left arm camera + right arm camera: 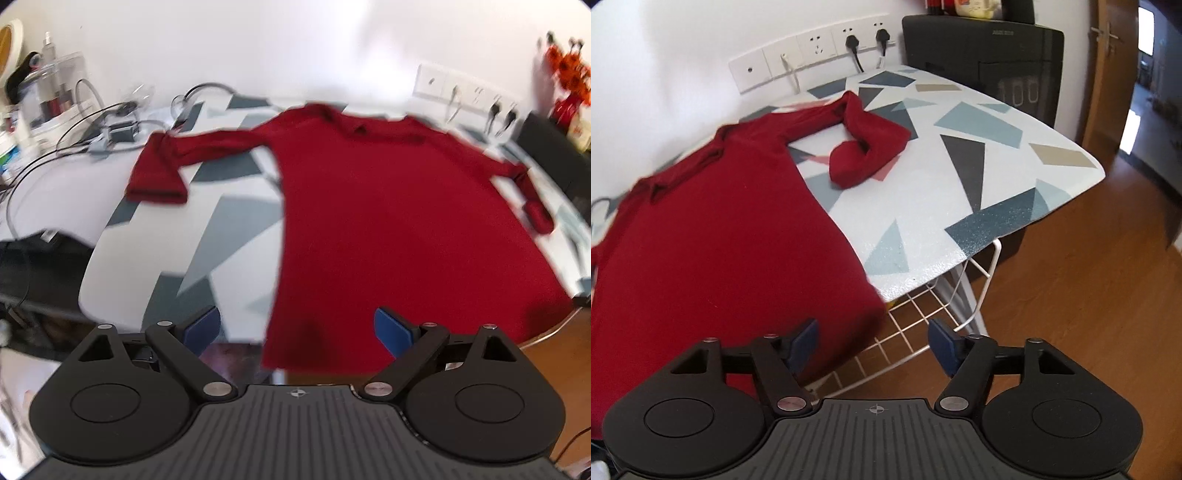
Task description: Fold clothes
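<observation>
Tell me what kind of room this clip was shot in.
Probably a lived-in home room: a red garment spread on a patterned tabletop, a row of wall sockets, wood flooring, and cluttered bottles and cables.

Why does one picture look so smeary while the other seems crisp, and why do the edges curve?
Left wrist view: motion blur smears the red garment and wall sockets. Right wrist view: mostly sharp, patterned table crisp, garment's far shoulder slightly soft. Both views: fisheye lenses bend straight edges and darken the corners.

You are working in bright, even daylight. The left wrist view is smearing with motion blur; the right is staying sharper. Fisheye distortion is bending both frames' edges, and the doorway (1145,33) is overexposing.
</observation>
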Available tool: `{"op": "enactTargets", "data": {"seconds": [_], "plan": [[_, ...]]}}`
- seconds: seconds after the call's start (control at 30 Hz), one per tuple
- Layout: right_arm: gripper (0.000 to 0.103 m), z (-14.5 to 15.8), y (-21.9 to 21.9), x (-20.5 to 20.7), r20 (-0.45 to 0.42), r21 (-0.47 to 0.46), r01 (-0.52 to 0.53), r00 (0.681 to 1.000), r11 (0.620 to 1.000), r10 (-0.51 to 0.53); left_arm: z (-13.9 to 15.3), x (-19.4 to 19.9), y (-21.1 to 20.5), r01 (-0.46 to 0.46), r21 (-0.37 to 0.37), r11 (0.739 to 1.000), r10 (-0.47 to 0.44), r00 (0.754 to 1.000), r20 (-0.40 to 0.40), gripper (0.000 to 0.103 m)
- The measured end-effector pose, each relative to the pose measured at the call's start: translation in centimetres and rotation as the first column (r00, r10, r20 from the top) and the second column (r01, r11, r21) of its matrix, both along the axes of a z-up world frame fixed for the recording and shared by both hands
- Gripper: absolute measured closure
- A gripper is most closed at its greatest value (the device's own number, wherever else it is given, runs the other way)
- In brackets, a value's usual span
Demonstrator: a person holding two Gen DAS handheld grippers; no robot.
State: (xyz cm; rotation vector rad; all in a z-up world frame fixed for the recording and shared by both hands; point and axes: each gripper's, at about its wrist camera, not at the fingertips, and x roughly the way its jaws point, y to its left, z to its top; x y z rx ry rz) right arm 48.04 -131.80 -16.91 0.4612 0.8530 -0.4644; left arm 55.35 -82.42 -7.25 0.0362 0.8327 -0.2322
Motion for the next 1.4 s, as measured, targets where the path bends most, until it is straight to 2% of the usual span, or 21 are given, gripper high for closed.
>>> {"op": "enactTargets", "data": {"seconds": [0.1,0.3,0.33,0.4,0.43,0.5,0.57,0.6,0.63,0.73,0.8,0.87,0.97,1.03,1.07,1.1,1.17,1.23,1.3,1.33,1.4], "plan": [[0.034,1.0,-0.2,0.5,-0.016,-0.028,-0.003,1.0,1.0,0.003,1.7,1.0,-0.1,-0.008,-0.05,0.999,0.01,0.999,0.046,0.008],[0.034,4.7,-2.6,3.4,0.086,-0.04,0.048,0.995,0.998,-0.044,4.2,4.6,-2.3,-0.086,-0.108,0.99,0.094,0.993,0.072,0.007],[0.029,5.8,-3.2,4.4,0.113,-0.045,0.045,0.993,0.998,-0.04,4.8,5.2,-2.6,-0.084,-0.122,0.989,0.094,0.993,0.076,0.006],[0.013,8.4,-4.5,6.4,0.175,-0.102,0.048,0.984,0.994,-0.03,6.0,6.4,-3.3,-0.076,-0.15,0.986,0.09,0.992,0.085,0.004],[0.002,10.0,-5.3,7.2,0.216,-0.149,0.077,0.976,0.986,-0.044,6.6,7.0,-3.7,-0.073,-0.16,0.984,0.089,0.991,0.098,0.003],[0.001,13.1,-7.0,8.6,0.304,-0.227,0.152,0.95,0.962,-0.079,7.9,8.2,-4.7,-0.074,-0.17,0.983,0.096,0.987,0.127,0.001],[0.001,14.9,-9.1,9.7,0.363,-0.237,0.205,0.925,0.95,-0.109,6.8,9.6,-6.8,-0.075,-0.148,0.986,0.091,0.991,0.101,0.001],[0.001,15.3,-10.2,10.2,0.382,-0.232,0.224,0.916,0.947,-0.124,6.1,10.3,-7.9,-0.075,-0.137,0.988,0.088,0.992,0.087,0.001],[0.001,14.6,-10.8,10.7,0.372,-0.218,0.223,0.919,0.95,-0.13,5.5,11.0,-9.0,-0.075,-0.126,0.989,0.085,0.994,0.072,0.001],[0.002,10.3,-12.1,12.5,0.288,-0.161,0.183,0.949,0.97,-0.131,3.6,13.2,-12.3,-0.074,-0.093,0.993,0.076,0.997,0.029,0.001],[0.009,7.5,-13.0,13.7,0.23,-0.12,0.159,0.965,0.98,-0.128,2.3,14.7,-14.5,-0.072,-0.07,0.995,0.072,0.997,-0.001,0.001],[0.021,4.4,-13.5,14.9,0.167,-0.078,0.129,0.979,0.989,-0.115,0.6,16.2,-16.1,-0.081,-0.043,0.996,0.079,0.996,-0.044,0.001],[0.026,0.2,-13.1,16.1,0.093,-0.013,0.095,0.991,0.995,-0.093,-2.7,18.7,-17.4,-0.113,0.011,0.993,0.114,0.984,-0.135,0.001],[0.029,-1.4,-13.3,16.9,0.076,0.031,0.082,0.994,0.996,-0.084,-3.7,20.2,-18.4,-0.139,0.022,0.99,0.141,0.978,-0.152,0.001],[0.041,-2.0,-13.4,17.2,0.07,0.047,0.06,0.995,0.997,-0.064,-4.0,20.8,-18.9,-0.139,0.024,0.99,0.141,0.978,-0.156,0.001],[0.045,-2.2,-13.6,17.5,0.067,0.029,0.04,0.997,0.999,-0.042,-4.3,21.4,-19.5,-0.14,0.027,0.99,0.142,0.977,-0.16,0.001],[0.07,-2.3,-14.2,18.3,0.051,-0.024,0.017,0.999,1.0,-0.016,-4.9,22.7,-20.8,-0.128,0.047,0.991,0.134,0.977,-0.165,0.001],[0.085,-2.0,-16.8,19.1,0.054,0.008,0.074,0.996,0.997,-0.075,-5.3,23.6,-22.1,-0.122,0.085,0.989,0.135,0.977,-0.166,0.001],[0.089,-0.8,-20.0,19.4,0.099,0.015,0.197,0.975,0.98,-0.197,-5.7,24.5,-23.2,-0.126,0.121,0.985,0.146,0.975,-0.17,0.001],[0.089,0.3,-21.5,19.3,0.146,-0.014,0.263,0.955,0.965,-0.259,-5.8,25.0,-23.7,-0.128,0.138,0.982,0.151,0.973,-0.172,0.001],[0.089,2.8,-23.8,18.9,0.265,-0.056,0.352,0.907,0.934,-0.327,-6.0,25.8,-24.4,-0.117,0.129,0.985,0.139,0.973,-0.183,0.001]]}}
